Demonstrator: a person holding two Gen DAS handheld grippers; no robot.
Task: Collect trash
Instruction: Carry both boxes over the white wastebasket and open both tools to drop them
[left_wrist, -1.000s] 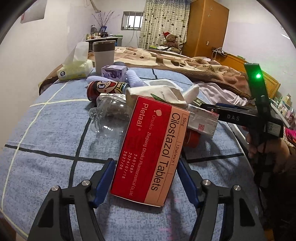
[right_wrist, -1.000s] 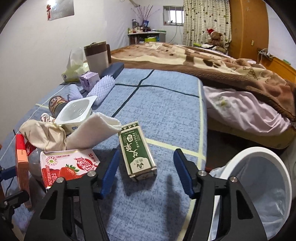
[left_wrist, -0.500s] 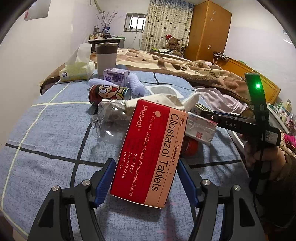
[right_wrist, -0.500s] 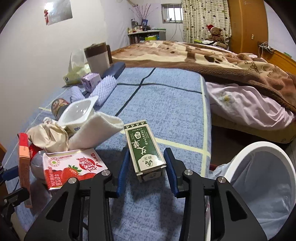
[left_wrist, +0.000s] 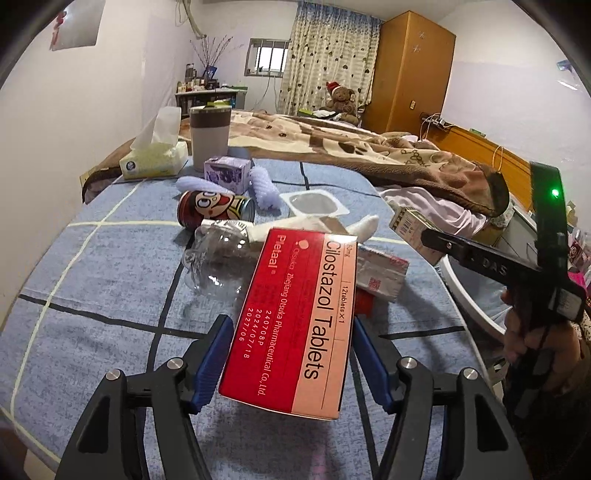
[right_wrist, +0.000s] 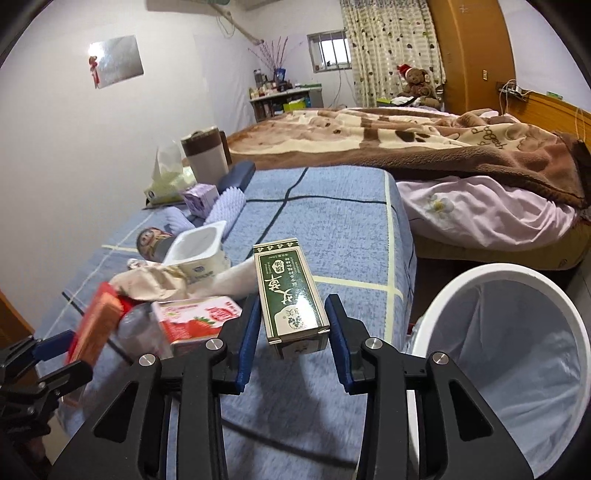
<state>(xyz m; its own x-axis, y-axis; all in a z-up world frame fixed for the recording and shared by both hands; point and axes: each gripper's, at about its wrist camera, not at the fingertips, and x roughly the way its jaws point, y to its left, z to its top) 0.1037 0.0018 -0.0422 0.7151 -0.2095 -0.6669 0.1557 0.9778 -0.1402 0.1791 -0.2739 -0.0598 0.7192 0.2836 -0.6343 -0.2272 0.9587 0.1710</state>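
Both jaws pinch boxes: our left gripper (left_wrist: 291, 354) is closing on the red tablet box (left_wrist: 295, 325), our right gripper (right_wrist: 291, 332) clamps the green carton (right_wrist: 290, 291). We've got both boxes' long axes pointing away from us, far ends tipped up.

I count two boxes (left_wrist: 295, 321) (right_wrist: 291, 295) in my grippers, one can (left_wrist: 214, 206), one bottle (left_wrist: 218, 254), one yogurt cup (right_wrist: 199, 251), one bin (right_wrist: 517, 354).

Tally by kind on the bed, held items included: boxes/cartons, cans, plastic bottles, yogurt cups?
Boxes/cartons: 5 (red tablet box, green box, strawberry carton, purple box, tissue box)
Cans: 1
Plastic bottles: 1
Yogurt cups: 1
Total: 8
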